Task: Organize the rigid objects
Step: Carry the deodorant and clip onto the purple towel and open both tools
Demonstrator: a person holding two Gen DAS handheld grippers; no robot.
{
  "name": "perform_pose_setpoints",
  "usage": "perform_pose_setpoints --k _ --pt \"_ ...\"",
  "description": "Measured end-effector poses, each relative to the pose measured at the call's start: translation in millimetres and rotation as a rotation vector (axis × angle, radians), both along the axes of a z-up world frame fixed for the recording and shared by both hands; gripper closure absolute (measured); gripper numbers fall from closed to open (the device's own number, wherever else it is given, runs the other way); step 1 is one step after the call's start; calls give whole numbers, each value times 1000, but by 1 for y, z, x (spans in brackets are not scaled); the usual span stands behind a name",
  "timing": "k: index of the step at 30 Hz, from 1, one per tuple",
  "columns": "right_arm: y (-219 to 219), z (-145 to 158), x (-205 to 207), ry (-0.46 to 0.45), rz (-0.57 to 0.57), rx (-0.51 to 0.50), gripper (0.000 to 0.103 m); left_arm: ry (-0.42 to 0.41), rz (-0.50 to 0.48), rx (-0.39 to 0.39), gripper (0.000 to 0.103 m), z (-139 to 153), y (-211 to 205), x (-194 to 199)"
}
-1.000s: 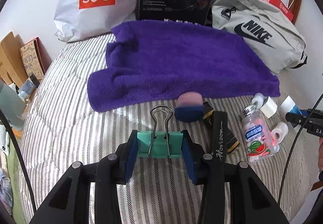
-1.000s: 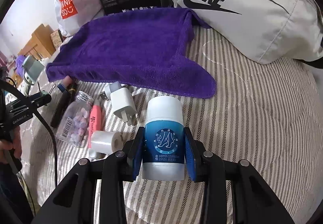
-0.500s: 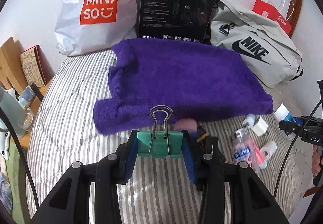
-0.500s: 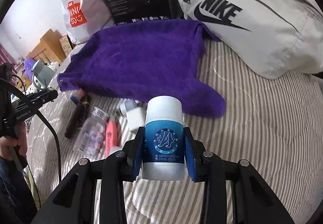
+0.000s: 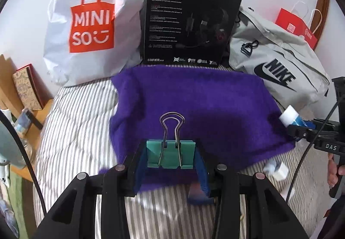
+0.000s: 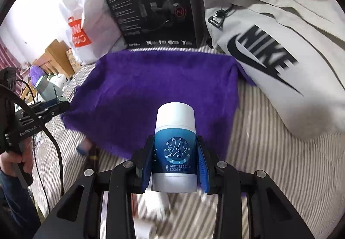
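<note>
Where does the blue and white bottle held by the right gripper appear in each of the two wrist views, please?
Left wrist view: the blue and white bottle shows at the far right edge, only its white end and some blue visible, over the purple towel's right side.
Right wrist view: the bottle stands upright at lower centre, clamped in the right gripper.
Shared landmark: the purple towel on the striped bed.

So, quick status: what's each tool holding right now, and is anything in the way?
Left tool shut on green binder clip. Right tool shut on blue-and-white tube. Both above purple towel. Nothing blocking it.
</note>
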State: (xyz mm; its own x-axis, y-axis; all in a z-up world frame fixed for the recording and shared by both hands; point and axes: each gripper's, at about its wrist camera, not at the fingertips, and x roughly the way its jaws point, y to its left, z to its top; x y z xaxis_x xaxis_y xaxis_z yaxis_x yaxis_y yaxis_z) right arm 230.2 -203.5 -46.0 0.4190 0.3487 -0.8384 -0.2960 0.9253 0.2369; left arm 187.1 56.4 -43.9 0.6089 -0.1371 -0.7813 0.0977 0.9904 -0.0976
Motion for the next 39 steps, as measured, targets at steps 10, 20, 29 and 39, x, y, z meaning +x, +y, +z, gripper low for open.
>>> perform_pose_setpoints --k 10,20,29,39 --pt "9 -31 74 24 -25 -57 67 30 -3 -12 64 -22 -7 65" --pt "14 -54 97 52 -32 -109 67 89 -7 0 64 -47 -24 112" --pt "17 -54 95 39 -17 -115 63 114 -6 34 63 -59 -29 117" --pt "15 -42 69 44 -13 -108 59 126 -1 65 51 -57 -30 92"
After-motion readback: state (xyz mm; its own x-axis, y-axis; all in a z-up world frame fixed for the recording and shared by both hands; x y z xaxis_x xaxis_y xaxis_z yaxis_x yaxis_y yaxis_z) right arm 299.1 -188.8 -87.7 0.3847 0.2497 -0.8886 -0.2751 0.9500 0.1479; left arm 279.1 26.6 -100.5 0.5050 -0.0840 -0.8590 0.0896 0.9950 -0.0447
